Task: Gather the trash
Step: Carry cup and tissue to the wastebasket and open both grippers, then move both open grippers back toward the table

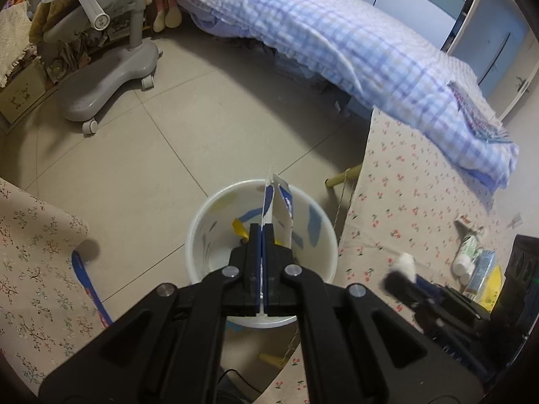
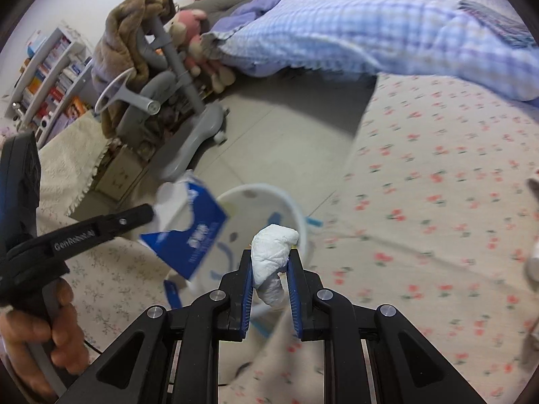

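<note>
white bin: the pail stands on the grey tile floor between two flowered cloths, and both my loads are at it.
step in hand: delivery, as i judge it; both pieces of trash are lifted and neither is let go yet.
left gripper: my jaws are pressed almost together, pinching the bottom edge of a flattened blue and white wrapper that stands up over the bin's mouth.
right gripper: my jaws are partway spread, squeezing a crumpled white tissue wad between the blue pads; it bulges out above the tips.
where the right load sits: near the bin's rim and on my side of it, over the edge of the cherry print cloth (whether it clears the rim i cannot tell).
next move, left: let the jaws part so the wrapper falls straight in; it looks well placed.
next move, right: carry the wad forward over the opening first, then release.
leftover: more litter lies on the cloth off to my right.
</note>
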`<state>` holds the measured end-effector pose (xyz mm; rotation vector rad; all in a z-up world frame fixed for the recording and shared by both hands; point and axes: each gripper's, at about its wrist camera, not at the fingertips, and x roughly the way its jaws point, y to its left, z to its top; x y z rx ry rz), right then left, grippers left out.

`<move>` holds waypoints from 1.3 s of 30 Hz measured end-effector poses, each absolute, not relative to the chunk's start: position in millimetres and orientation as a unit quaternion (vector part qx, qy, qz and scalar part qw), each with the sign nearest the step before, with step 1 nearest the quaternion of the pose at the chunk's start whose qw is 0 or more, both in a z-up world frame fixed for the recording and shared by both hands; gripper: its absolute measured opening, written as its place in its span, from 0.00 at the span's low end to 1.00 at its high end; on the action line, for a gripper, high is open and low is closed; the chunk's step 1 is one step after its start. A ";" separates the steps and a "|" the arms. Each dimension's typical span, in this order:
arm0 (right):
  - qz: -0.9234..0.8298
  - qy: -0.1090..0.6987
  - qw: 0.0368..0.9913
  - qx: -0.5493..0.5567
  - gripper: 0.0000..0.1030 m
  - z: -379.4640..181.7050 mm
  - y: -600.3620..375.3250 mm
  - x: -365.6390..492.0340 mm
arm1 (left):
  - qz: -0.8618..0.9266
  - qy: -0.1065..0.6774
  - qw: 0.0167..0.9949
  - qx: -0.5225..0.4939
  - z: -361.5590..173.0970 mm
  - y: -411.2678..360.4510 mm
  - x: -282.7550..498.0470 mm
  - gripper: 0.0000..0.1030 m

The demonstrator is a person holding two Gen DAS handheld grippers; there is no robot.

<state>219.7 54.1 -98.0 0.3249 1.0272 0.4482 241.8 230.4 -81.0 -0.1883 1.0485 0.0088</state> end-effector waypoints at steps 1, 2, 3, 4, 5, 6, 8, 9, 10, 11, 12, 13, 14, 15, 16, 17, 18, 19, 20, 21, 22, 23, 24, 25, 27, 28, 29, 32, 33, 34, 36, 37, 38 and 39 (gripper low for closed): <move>0.214 0.487 0.833 0.154 0.19 -100.7 60.3 221.8 | 0.007 0.502 0.860 -0.088 -83.3 230.9 243.6 0.01; 0.215 0.487 0.832 0.154 0.20 -101.8 63.8 223.1 | 0.011 0.503 0.860 -0.086 -84.7 232.4 244.7 0.01; 0.217 0.488 0.831 0.155 0.20 -103.5 68.1 225.5 | 0.016 0.503 0.860 -0.084 -86.0 234.6 246.1 0.01; 0.219 0.489 0.830 0.156 0.20 -104.1 70.7 227.4 | 0.023 0.503 0.860 -0.083 -87.5 237.5 247.4 0.01; 0.220 0.490 0.829 0.157 0.20 -105.5 73.9 229.9 | 0.030 0.505 0.859 -0.084 -90.0 241.0 249.2 0.01; 0.222 0.490 0.828 0.159 0.20 -106.6 76.6 231.2 | 0.031 0.508 0.857 -0.086 -92.3 243.2 250.4 0.01; 0.227 0.494 0.824 0.162 0.20 -109.3 80.0 234.8 | 0.037 0.514 0.851 -0.097 -97.9 249.3 253.9 0.01; 0.228 0.496 0.822 0.162 0.20 -111.2 83.8 237.5 | 0.040 0.516 0.850 -0.100 -100.2 252.1 255.5 0.01; 0.228 0.497 0.821 0.162 0.21 -112.4 86.6 239.0 | 0.044 0.517 0.848 -0.106 -103.2 257.1 257.6 0.01; 0.229 0.498 0.820 0.163 0.21 -113.0 88.7 240.3 | 0.044 0.520 0.846 -0.110 -105.7 257.6 258.9 0.01; 0.230 0.500 0.818 0.167 0.21 -114.6 90.8 242.0 | 0.041 0.525 0.842 -0.115 -109.2 260.3 261.0 0.01; 0.230 0.501 0.816 0.172 0.21 -116.1 93.4 244.0 | 0.042 0.530 0.839 -0.118 -111.6 261.5 261.8 0.05; 0.232 0.503 0.814 0.176 0.22 -117.3 93.7 244.8 | 0.050 0.535 0.834 -0.123 -114.5 264.3 261.7 0.09; 0.232 0.505 0.811 0.180 0.22 -119.2 94.4 245.6 | 0.056 0.538 0.831 -0.129 -116.0 266.3 261.0 0.24; 0.232 0.507 0.810 0.181 0.22 -120.9 95.4 245.9 | 0.057 0.537 0.831 -0.135 -114.8 268.7 259.2 0.35; 0.232 0.509 0.809 0.181 0.22 -121.9 96.3 245.7 | 0.055 0.533 0.833 -0.138 -112.1 267.9 257.5 0.36; 0.232 0.510 0.808 0.179 0.22 -122.6 96.8 244.6 | 0.053 0.527 0.837 -0.139 -108.1 268.0 255.6 0.36; 0.232 0.511 0.808 0.177 0.22 -123.2 97.3 243.6 | 0.047 0.519 0.842 -0.138 -101.8 267.1 252.8 0.36; 0.232 0.512 0.809 0.175 0.22 -123.2 97.9 242.9 | 0.044 0.515 0.845 -0.138 -99.0 266.6 251.8 0.36; 0.231 0.513 0.809 0.172 0.22 -123.7 97.7 242.3 | 0.042 0.510 0.848 -0.139 -95.8 266.9 250.4 0.36; 0.231 0.514 0.808 0.172 0.22 -123.8 97.5 241.9 | 0.041 0.508 0.849 -0.142 -93.5 267.5 248.4 0.36; 0.231 0.514 0.808 0.172 0.22 -123.7 96.9 241.8 | 0.038 0.507 0.848 -0.150 -92.6 267.7 248.2 0.36; 0.230 0.513 0.809 0.171 0.22 -123.1 97.0 241.7 | 0.033 0.507 0.847 -0.159 -92.2 268.5 247.7 0.36; 0.230 0.513 0.810 0.169 0.22 -122.1 96.8 241.7 | 0.032 0.507 0.846 -0.164 -92.2 269.3 247.8 0.36; 0.229 0.510 0.811 0.170 0.23 -119.4 103.1 247.1 | 0.033 0.509 0.842 -0.174 -93.5 270.1 248.5 0.36; 0.230 0.507 0.812 0.174 0.25 -118.0 105.3 248.9 | 0.031 0.509 0.840 -0.183 -94.3 271.5 248.7 0.36; 0.233 0.504 0.813 0.175 0.37 -116.6 109.5 251.9 | 0.030 0.509 0.839 -0.188 -94.7 271.8 248.9 0.36; 0.223 0.508 0.817 0.157 0.69 -113.3 122.4 259.8 | 0.028 0.508 0.837 -0.200 -94.3 274.9 247.4 0.36; 0.221 0.503 0.822 0.149 0.69 -110.3 123.8 258.5 | 0.026 0.508 0.837 -0.203 -94.2 274.8 246.8 0.36; 0.225 0.500 0.823 0.145 0.69 -109.2 123.9 257.1 | 0.026 0.508 0.837 -0.204 -94.2 274.8 246.4 0.36; 0.226 0.498 0.826 0.138 0.69 -109.4 118.7 252.5 | 0.023 0.507 0.835 -0.211 -93.7 275.9 246.0 0.36; 0.221 0.499 0.827 0.136 0.69 -110.3 114.6 250.8 | 0.020 0.506 0.834 -0.216 -92.9 276.3 245.6 0.36; 0.218 0.500 0.827 0.136 0.69 -111.4 110.1 249.3 | 0.016 0.506 0.834 -0.221 -91.8 275.7 245.5 0.36; 0.215 0.501 0.826 0.140 0.69 -112.3 102.5 246.7 | 0.013 0.506 0.833 -0.223 -91.2 274.6 245.3 0.36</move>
